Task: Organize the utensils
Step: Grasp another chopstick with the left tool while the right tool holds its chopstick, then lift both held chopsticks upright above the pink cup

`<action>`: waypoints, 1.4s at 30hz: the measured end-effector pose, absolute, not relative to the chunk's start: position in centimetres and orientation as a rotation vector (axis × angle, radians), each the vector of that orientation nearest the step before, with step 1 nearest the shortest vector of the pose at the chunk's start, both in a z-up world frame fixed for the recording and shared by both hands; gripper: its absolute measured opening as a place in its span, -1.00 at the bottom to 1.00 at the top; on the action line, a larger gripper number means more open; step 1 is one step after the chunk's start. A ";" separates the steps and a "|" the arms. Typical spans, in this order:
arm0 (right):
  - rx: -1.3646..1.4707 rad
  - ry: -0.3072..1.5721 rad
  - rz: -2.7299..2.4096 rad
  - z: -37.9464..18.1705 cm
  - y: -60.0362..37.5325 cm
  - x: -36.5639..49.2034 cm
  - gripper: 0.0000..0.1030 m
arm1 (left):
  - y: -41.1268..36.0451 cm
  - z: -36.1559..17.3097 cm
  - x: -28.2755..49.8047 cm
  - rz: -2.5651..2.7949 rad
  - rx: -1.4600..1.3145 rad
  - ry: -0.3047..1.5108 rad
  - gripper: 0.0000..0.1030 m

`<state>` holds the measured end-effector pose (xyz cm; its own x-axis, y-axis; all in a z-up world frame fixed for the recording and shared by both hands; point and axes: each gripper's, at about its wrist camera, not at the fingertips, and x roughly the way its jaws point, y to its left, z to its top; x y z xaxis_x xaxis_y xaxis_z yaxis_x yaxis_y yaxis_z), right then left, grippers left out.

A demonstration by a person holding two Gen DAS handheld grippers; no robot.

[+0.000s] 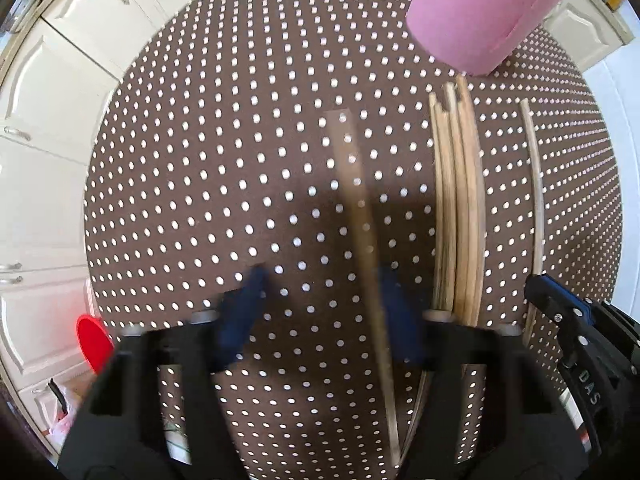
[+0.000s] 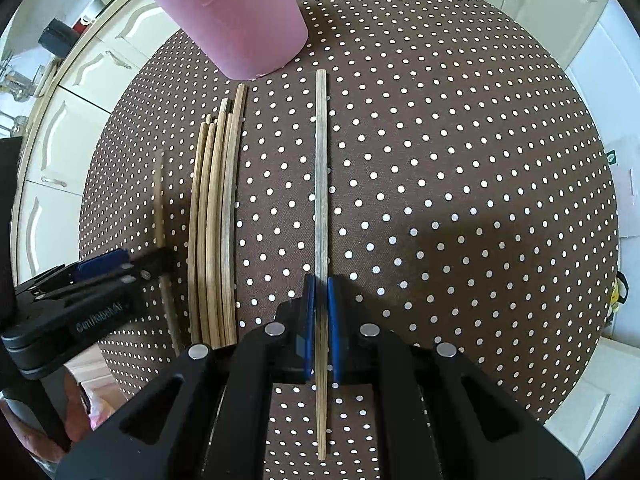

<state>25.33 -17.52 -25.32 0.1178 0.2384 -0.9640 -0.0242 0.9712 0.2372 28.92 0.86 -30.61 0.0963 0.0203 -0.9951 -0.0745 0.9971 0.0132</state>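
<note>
Left wrist view, blurred. The left gripper points down at the dotted cloth. Its jaws stand partly apart, with a blurred chopstick running lengthwise between the blue pads. The stick sits close against the pad on the picture's right, and bare cloth shows between it and the other pad. I read this as not clamped: the stick is inside the jaws but not pinched. Through the blur I cannot tell whether that near pad touches it.

Right wrist view, sharp. The right gripper is closed on a lone chopstick, with both blue pads tight on its sides. The stick runs straight away from the camera, its far end near the pink cup but apart from it, and its near end sticks out behind the pads. I cannot tell whether it rests on the cloth or is slightly lifted.

The bundle of chopsticks lies flat on the cloth between the two grippers, the sticks side by side and touching, their far ends near the cup's base. The cup stands upright at the far side of the table. Pale cabinets ring the table.
</note>
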 end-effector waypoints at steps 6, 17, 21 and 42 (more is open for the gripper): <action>0.207 1.418 0.192 -24.5 -17.7 25.1 -0.89 | 0.6 -30.6 29.5 0.040 -0.040 1.461 -0.83; 0.274 1.304 0.210 -20.3 -18.9 24.4 -0.89 | 0.5 -26.8 27.5 0.026 -0.048 1.400 -0.87; 0.301 1.244 0.212 -18.1 -19.3 24.4 -0.89 | 1.1 -23.7 26.8 0.019 -0.055 1.355 -0.87; 0.351 0.833 0.226 -9.3 -20.2 29.2 -0.90 | 1.8 -12.3 29.2 -0.154 -0.156 1.091 -0.88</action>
